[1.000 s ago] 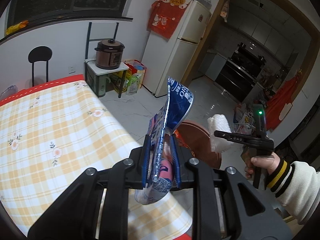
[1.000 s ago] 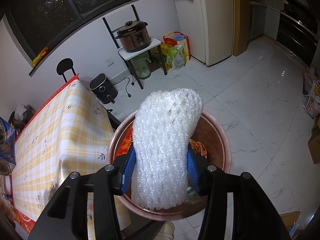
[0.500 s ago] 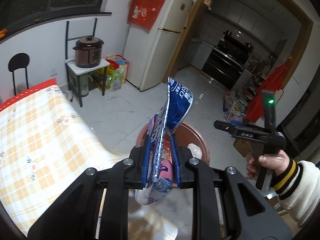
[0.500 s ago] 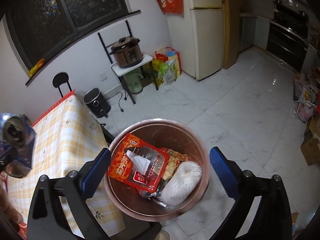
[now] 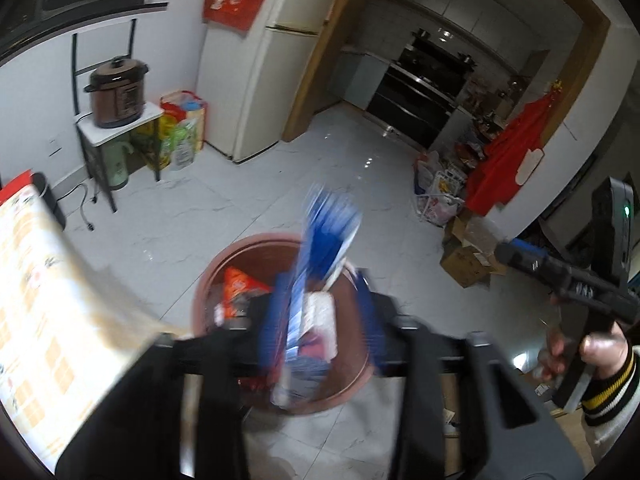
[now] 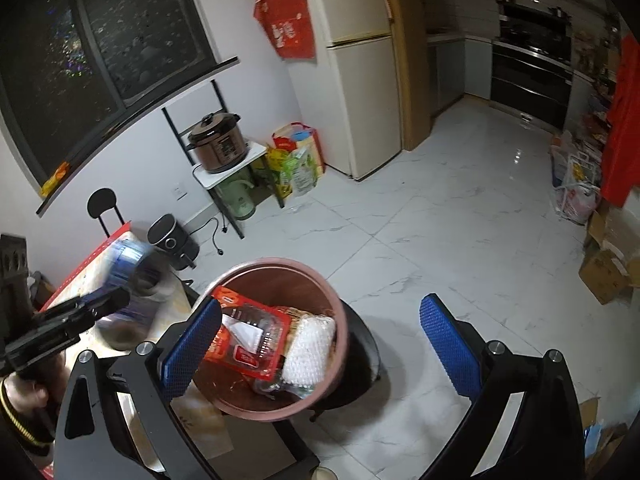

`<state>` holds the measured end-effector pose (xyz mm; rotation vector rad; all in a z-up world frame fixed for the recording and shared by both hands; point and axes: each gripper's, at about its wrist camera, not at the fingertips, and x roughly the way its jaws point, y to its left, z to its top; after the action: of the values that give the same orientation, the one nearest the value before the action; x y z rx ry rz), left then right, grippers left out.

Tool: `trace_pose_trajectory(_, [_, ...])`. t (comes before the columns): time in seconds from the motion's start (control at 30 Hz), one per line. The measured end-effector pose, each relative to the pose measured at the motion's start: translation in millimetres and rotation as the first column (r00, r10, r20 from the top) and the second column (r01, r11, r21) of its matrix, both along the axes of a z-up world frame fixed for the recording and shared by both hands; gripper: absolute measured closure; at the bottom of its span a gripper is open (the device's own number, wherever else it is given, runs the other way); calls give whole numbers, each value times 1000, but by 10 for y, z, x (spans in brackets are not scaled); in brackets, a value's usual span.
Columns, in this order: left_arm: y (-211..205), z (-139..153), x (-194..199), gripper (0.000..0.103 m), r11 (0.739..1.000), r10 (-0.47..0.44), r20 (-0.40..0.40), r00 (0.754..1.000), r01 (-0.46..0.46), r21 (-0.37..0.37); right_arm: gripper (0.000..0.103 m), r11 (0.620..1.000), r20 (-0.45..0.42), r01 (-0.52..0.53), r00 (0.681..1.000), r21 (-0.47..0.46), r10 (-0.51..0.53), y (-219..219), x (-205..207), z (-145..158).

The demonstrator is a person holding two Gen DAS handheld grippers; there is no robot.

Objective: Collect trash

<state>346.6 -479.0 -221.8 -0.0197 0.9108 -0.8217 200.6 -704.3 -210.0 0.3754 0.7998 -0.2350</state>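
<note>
Your blue wrapper [image 5: 326, 240] hung over the trash bin [image 5: 208, 280], loose between the parted jaws of your left gripper [image 5: 320, 312], and it could have drifted past the rim. Your right gripper [image 6: 320, 344] gaped empty above that bin; only its view sharply showed the white foam net [image 6: 308, 352] inside.

Both grippers are black plastic frames with silver screws and blue textured finger pads [image 6: 448, 344]. The right gripper [image 5: 568, 280] has a green LED lit on top. The hand [image 5: 600, 350] shows bare skin, cream sleeve, black-and-yellow striped cuff.
</note>
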Motion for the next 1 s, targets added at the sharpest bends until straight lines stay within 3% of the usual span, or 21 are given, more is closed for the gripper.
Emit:
trace_pose_trajectory(0.2, [-41,219,-30,27,1000,12,58,998,-11,-17,5,999,-6,36,999,-12,-36,-13,-158,91])
trace_pose_trajectory(0.43, [503,751,-296,7,999,40,188,981,-40,-4,5,998,50,35,998,-55,-32,387,-324,479])
trace_pose_trajectory(0.7, [1549,1466,-726,6,988,153,335,930,-156,-17,5,988,151,1,988,-155,23,1251,-484,1185])
trace_pose_trajectory(1.0, [2866,2120,-1262,6,942,316,450,835,-332,-45,5,972,236,-68,964,-225,122,2349,-657,1785])
